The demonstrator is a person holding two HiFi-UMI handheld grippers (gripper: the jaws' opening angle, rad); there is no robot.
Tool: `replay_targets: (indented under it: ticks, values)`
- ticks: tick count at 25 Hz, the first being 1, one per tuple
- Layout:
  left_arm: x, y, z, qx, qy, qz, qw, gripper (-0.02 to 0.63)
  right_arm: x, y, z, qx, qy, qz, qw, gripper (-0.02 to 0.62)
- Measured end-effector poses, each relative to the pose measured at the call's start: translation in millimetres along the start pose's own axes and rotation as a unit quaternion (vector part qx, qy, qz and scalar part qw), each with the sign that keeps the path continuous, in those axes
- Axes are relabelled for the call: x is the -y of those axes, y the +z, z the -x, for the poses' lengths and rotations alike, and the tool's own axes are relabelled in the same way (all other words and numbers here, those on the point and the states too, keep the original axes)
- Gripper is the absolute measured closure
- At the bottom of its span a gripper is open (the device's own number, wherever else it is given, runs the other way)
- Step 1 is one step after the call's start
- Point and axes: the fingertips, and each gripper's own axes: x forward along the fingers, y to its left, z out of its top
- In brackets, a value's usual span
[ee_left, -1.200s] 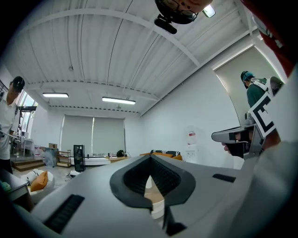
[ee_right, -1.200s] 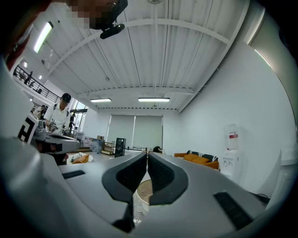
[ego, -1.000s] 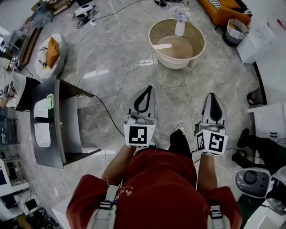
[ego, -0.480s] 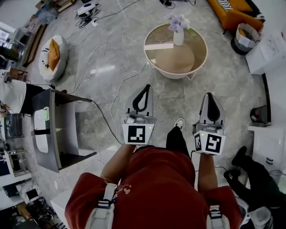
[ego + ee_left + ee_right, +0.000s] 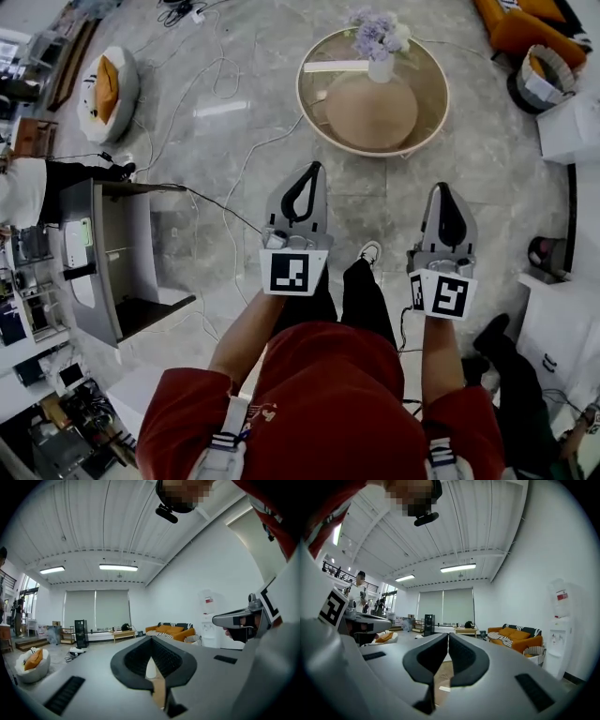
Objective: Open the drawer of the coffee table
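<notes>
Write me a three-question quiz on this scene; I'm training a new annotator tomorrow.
1. True or false: the left gripper is touching the round coffee table.
2. What stands on the coffee table? A. a vase of purple flowers B. a laptop C. a kettle
3. In the head view, which gripper is on the same side as the orange sofa?

Key: 1 false, it hangs short of the table, fingers shut on nothing. 2 A. 3 the right gripper.
</notes>
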Motion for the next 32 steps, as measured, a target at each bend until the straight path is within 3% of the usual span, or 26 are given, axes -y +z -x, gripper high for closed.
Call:
replay_targets:
  ticks: [3,7,16,23,28,32]
  values:
    - [5.9,-38.8,-26.8,-0.010,-0.016,-0.010,0.9998,0.592,4.4,-45.3,-19.9,-0.019,0.000,-0.005,1.000,0.572]
    - [5.3,-87.7,-59.7,0.055,-0.024,-0.029,0.9978,0.592,-7.2,-120.2,-44.5,-0.039,0.013,-0.007,0.999,0.572]
    - [7.6,-315.3,-94.3,0.054,-0.041,-0.015,0.9976,0.592,-49.4,-341.7,-69.0,-0.075,0.036,0.014,0.996,0.571]
    - [6.6,-506.8,-129.4,0.071,-0.031,-0.021,0.9968,0.592,-65.5,-506.6,-90.2,-0.057,0.031,0.036,0.997,0.572]
    - [6.0,-606.9,-162.0,0.083,-0.016,-0.037,0.9958,0.592,-62.7,-605.6,-107.3,-0.027,0.020,0.038,0.999,0.572]
    - [6.9,-666.1,-181.8,0.081,0.003,-0.022,0.9965,0.592,-56.0,-664.6,-115.1,-0.015,0.020,0.038,0.999,0.572]
